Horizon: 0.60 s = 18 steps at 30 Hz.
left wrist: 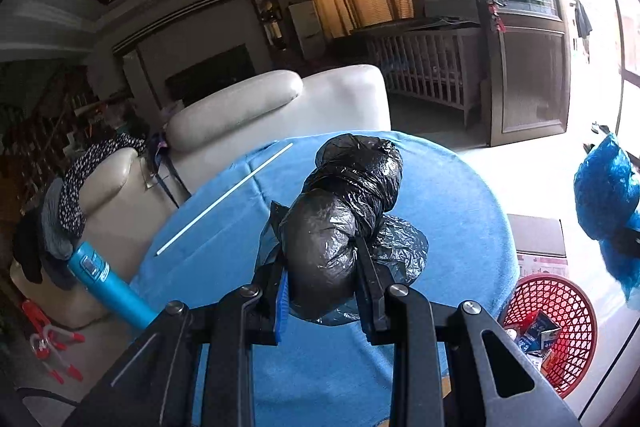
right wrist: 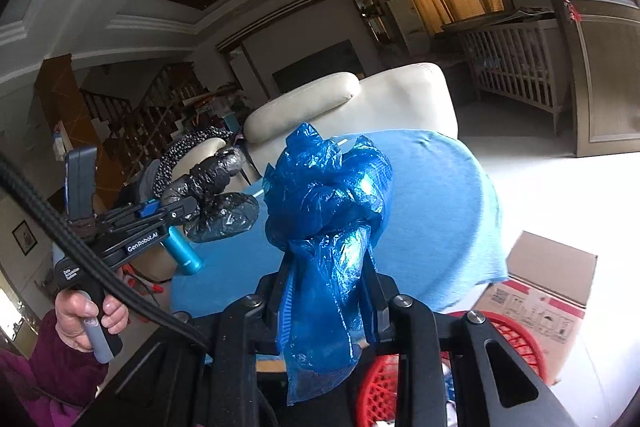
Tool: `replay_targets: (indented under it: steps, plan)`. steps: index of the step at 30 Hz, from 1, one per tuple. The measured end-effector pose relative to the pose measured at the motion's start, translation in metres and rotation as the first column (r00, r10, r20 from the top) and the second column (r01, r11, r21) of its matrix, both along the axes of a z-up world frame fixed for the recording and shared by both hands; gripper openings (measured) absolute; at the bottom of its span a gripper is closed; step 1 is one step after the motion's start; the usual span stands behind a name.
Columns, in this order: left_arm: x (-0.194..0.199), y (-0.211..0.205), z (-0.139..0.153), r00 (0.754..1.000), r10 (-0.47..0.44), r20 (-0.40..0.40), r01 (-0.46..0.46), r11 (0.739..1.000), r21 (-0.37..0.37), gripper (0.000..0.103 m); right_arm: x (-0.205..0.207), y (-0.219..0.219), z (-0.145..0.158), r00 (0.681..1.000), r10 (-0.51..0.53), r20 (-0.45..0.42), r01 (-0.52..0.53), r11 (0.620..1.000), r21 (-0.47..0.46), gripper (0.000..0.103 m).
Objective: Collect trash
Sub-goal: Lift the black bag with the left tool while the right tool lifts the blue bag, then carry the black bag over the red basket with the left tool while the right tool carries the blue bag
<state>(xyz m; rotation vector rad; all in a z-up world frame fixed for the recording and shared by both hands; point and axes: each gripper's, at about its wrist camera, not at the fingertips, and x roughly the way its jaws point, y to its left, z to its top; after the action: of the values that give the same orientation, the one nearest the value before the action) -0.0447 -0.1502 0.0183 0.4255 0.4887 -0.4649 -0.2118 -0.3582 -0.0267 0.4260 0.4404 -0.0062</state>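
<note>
My left gripper [left wrist: 320, 267] is shut on a knotted black plastic bag [left wrist: 344, 211], held above the round table with the blue cloth [left wrist: 460, 195]. The right wrist view shows that gripper [right wrist: 188, 209] from the side with the black bag [right wrist: 216, 187] in its jaws. My right gripper [right wrist: 328, 291] is shut on a crumpled blue plastic bag [right wrist: 328, 195], also raised over the blue cloth [right wrist: 440, 187]. The blue bag [left wrist: 608, 199] hangs at the right edge of the left wrist view. A red mesh basket [left wrist: 560, 315] with some trash inside stands on the floor below the table's right side.
A blue bottle [left wrist: 108, 283] and a white straw [left wrist: 224, 199] lie on the table's left part. Cream armchairs [left wrist: 280, 107] stand behind it, clothes draped on one. A cardboard box [right wrist: 548, 291] sits on the floor by the red basket [right wrist: 516, 339]. A hand [right wrist: 86, 311] holds the left gripper's handle.
</note>
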Motion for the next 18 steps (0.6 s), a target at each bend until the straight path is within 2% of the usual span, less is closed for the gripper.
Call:
replay_targets:
  steps: [9, 18]
  plan:
    - [-0.013, -0.016, 0.004, 1.000, -0.025, 0.017, 0.024, 1.000, 0.002, 0.030, -0.038, -0.016, 0.011, 0.999, -0.025, -0.048, 0.021, 0.996, -0.091, 0.029]
    - [-0.028, -0.023, 0.008, 0.998, -0.050, 0.039, 0.049, 0.999, 0.018, 0.030, -0.049, -0.016, -0.002, 0.998, -0.037, -0.043, 0.035, 0.998, -0.061, 0.029]
